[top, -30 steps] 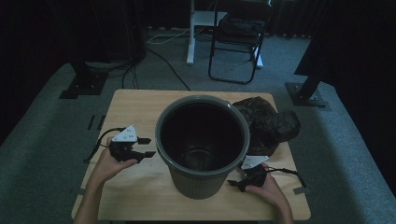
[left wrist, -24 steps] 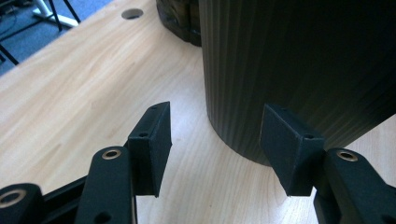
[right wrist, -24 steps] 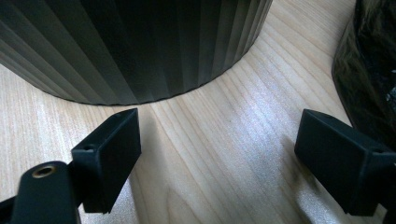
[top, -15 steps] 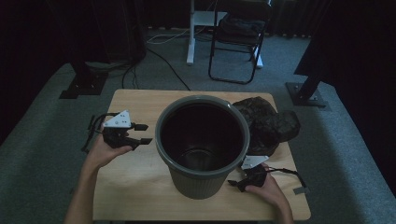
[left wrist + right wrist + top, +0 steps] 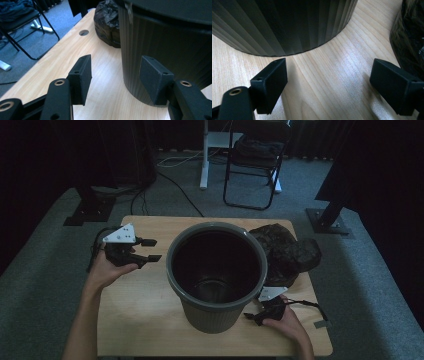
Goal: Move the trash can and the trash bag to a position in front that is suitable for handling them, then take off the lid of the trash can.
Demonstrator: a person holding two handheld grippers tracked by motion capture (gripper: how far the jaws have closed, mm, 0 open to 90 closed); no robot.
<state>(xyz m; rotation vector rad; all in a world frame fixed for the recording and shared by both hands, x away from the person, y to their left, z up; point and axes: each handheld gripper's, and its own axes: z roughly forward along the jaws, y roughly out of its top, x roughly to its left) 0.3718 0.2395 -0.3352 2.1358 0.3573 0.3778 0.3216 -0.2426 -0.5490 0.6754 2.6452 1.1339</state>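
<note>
Table [image 5: 140, 320] of pale wood carried a big dark ribbed bin [image 5: 216, 270] upright at its middle, inside dark with nothing seen in it, and a crumpled black bag [image 5: 287, 252] lay touching the bin's far right side. Left gripper [image 5: 150, 250] hung above the table just left of the bin's rim, jaws apart with nothing between them, the bin wall close by one pad [image 5: 152, 80]. Right gripper [image 5: 252, 316] sat low on the table at the bin's near right foot, jaws wide apart over bare wood, bag just beside.
</note>
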